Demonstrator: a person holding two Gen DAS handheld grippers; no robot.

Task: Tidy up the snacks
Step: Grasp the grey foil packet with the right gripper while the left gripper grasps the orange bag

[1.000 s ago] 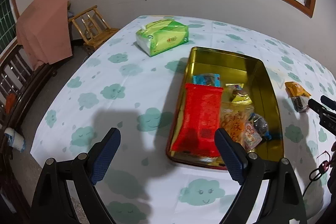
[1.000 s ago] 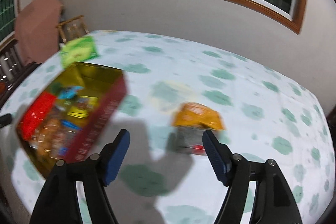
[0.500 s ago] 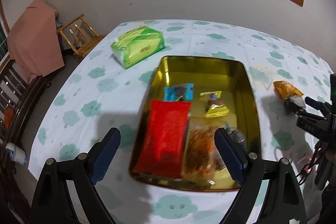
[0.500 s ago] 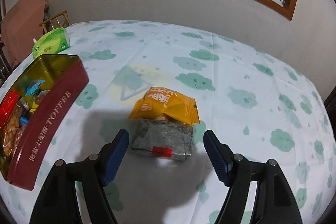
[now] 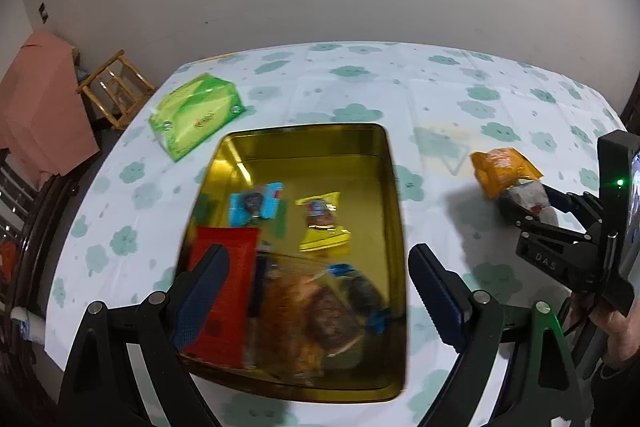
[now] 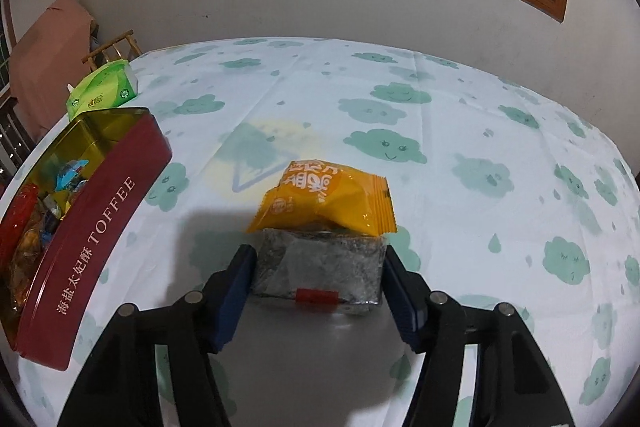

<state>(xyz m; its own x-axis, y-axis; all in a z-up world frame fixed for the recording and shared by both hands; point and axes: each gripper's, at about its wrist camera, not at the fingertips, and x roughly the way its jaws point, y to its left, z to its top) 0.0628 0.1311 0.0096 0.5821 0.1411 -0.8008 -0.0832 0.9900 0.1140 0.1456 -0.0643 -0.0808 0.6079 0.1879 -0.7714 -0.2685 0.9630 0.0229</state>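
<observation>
Fingers of the right gripper [image 6: 318, 281] bracket the grey-speckled clear snack packet [image 6: 320, 273], spread wide and not yet clamped, just right of the maroon toffee tin [image 6: 92, 223]; its long axis spans them. Left gripper [image 5: 316, 289] hovers agape, empty, above the tin.

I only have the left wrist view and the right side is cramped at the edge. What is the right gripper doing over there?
Observer: The right gripper has its fingers either side of a clear dark-filled packet, still on the tablecloth.
Operator: Closed on it?
Observer: Can't tell; the pads sit right at its edges.
Operator: And the orange packet?
Observer: The orange packet overlaps the clear packet's far edge, outside the fingers.
</observation>
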